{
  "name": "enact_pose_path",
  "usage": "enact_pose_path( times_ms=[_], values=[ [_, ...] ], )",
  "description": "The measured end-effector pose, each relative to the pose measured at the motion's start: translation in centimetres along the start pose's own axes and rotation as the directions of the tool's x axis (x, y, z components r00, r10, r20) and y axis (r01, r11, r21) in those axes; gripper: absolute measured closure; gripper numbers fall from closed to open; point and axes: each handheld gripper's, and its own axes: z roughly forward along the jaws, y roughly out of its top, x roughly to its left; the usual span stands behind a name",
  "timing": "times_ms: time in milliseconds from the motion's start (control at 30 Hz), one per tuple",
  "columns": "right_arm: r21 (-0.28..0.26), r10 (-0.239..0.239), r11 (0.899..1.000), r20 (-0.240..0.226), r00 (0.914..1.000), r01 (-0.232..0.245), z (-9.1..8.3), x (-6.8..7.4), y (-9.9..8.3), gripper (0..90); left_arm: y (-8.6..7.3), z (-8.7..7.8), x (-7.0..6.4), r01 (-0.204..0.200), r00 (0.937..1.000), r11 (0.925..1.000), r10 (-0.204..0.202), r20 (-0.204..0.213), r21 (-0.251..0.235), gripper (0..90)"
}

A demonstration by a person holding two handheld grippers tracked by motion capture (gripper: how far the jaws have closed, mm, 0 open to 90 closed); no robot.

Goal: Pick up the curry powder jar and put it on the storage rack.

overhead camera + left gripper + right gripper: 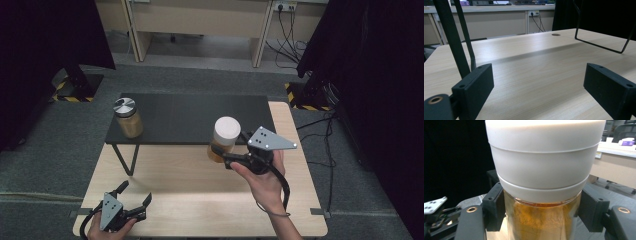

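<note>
A silver-lidded jar (128,118) stands at the black shelf's (200,120) far-left corner — light wooden table (200,200) beneath.

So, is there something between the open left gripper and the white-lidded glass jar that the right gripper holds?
Nothing visible stands between them. The left gripper hangs open at the pale wooden table's near left corner, and bare tabletop lies between it and the white-lidded glass jar, gripped by the right gripper above the table.
</note>
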Motion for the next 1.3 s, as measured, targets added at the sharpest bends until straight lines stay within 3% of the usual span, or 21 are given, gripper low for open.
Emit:
enact_pose_path(
  times_ms=[500, 733, 1000, 1300],
  values=[
    [0.012, 0.013, 1.0, 0.1, 0.9949, -0.014, 2.6, -2.3, 1.5, 32.8, -0.1, 0.1, 0.1, 0.009, 1.0, 1.0, -0.009, -0.004, -0.001, 8.6],
    [0.046, 0.006, 0.999, 0.136, 0.9907, -0.012, 4.0, -2.9, 2.1, 32.8, -0.1, 0.2, 0.2, 0.005, 1.0, 0.9999, -0.005, -0.004, 0.01, 8.6],
    [0.087, 0.02, 0.996, 0.143, 0.9895, -0.032, 5.1, -3.4, 2.1, 32.8, -0.2, 0.3, 0.3, 0.004, 1.0, 0.9999, -0.004, -0.004, 0.011, 8.6],
    [0.058, 0.061, 0.996, 0.144, 0.9877, -0.07, 5.4, -3.8, 1.4, 32.7, -0.3, 0.4, 0.2, 0.004, 1.0, 0.9999, -0.004, -0.007, 0.015, 8.6]
  ],
)
